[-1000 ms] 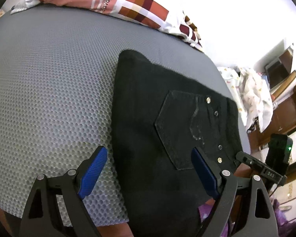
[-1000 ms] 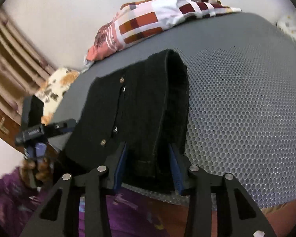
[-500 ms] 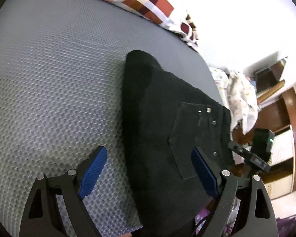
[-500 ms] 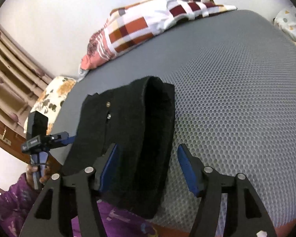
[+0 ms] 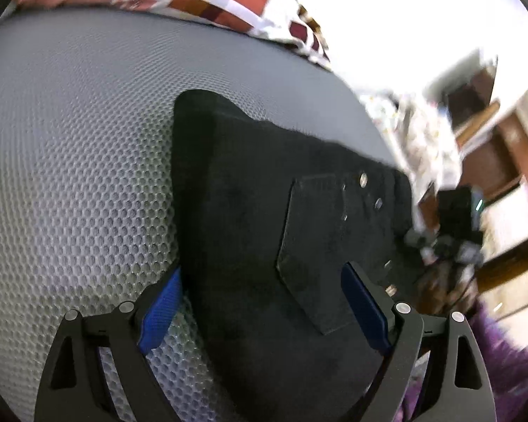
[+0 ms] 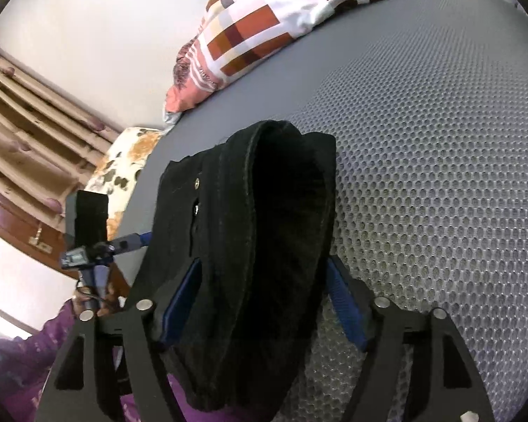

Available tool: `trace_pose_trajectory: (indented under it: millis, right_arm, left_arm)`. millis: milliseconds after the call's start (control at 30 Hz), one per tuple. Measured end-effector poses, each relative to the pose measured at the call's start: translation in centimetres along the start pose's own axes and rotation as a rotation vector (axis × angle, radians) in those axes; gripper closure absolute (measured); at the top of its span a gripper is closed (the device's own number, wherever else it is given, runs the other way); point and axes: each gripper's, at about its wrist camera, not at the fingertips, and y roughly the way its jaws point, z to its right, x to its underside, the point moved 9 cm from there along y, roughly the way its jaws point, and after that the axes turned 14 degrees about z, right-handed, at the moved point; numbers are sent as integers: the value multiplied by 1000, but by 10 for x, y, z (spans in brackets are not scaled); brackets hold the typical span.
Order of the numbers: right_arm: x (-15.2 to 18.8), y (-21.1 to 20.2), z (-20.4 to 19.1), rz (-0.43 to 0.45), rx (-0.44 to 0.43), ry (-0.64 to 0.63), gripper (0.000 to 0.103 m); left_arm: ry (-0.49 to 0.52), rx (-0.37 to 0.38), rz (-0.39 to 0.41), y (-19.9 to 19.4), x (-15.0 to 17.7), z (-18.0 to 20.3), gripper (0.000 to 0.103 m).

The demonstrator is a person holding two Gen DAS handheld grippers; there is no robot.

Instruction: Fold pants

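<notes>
Both of our blue-padded black grippers, left (image 5: 260, 302) and right (image 6: 264, 302), straddle the folded black denim pants (image 5: 281, 232) with jaws spread, gripping nothing; the pants lie on the grey honeycomb-mesh mattress (image 5: 70, 140) near its edge.

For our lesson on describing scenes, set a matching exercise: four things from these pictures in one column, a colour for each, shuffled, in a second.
Things:
1. folded pants
2. mattress cover
3. gripper finger pads
4. person's sleeve

Colours:
A. blue
B. purple
C. black
D. grey

Pairs: 1-C, 2-D, 3-A, 4-B
</notes>
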Motion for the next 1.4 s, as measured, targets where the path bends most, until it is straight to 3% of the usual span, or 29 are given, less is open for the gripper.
trace_pose_trajectory:
  millis: [100, 233, 333, 567, 800, 1233, 1400]
  right_arm:
    - [-2, -3, 4, 6, -53, 90, 29]
    - [-1, -2, 2, -3, -53, 68, 29]
    - [-2, 0, 2, -11, -60, 78, 29]
    - [-6, 0, 3, -23, -60, 95, 21]
    - [-5, 8, -10, -42, -75, 56, 2]
    - [-4, 5, -8, -10, -65, 33, 1]
    - [-7, 7, -7, -51, -75, 84, 1]
  left_arm:
    - [97, -64, -11, 3, 7, 5, 16]
    - [189, -131, -17, 8, 13, 9, 14]
    - [203, -143, -17, 9, 14, 10, 13]
    - [202, -144, -15, 11, 14, 11, 13]
    - [208, -146, -13, 11, 15, 10, 10]
    - [219, -147, -4, 15, 15, 13, 7]
    - [209, -84, 29, 10, 15, 10, 7]
